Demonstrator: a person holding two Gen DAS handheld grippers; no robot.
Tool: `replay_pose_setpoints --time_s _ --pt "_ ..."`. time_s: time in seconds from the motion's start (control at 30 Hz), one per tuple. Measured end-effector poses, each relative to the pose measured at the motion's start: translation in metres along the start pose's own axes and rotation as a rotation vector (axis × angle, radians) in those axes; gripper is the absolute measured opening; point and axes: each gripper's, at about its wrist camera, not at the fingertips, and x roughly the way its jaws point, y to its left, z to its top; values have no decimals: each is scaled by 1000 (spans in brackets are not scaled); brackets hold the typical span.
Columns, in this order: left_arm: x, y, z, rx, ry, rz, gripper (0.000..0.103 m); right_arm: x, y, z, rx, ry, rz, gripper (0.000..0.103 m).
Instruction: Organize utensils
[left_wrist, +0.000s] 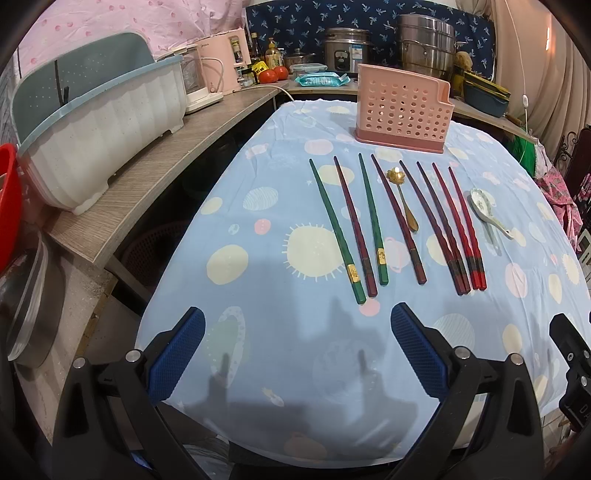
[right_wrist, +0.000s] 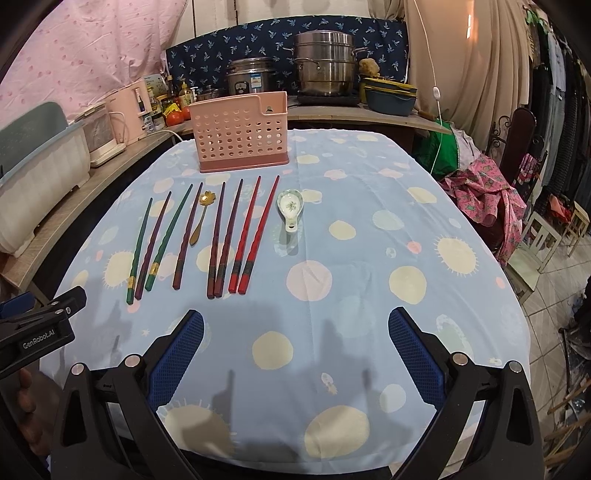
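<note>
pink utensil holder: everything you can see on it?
The pink utensil holder looks like plastic: a perforated, round-holed upper wall on a darker pink base, with one top corner stepped higher. It stands upright at the far end of the blue patterned tablecloth, beyond the row of chopsticks, touching none. No utensils show above its rim.

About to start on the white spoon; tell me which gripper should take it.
Right, probably. The white spoon lies at the right end of the row, nearly ahead of the open right gripper; the left gripper faces the green chopsticks.

Dimmish indoor light, perhaps overhead; fisheye-warped edges.
</note>
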Motion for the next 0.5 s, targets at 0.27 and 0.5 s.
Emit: replay_pose_setpoints --time_s 0.27,0.5 --pt "0 0 0 0 2 -1 96 2 1 0 3 4 4 96" --pt "1 0 0 -3 5 -1 96 2 1 -1 4 5 4 96"
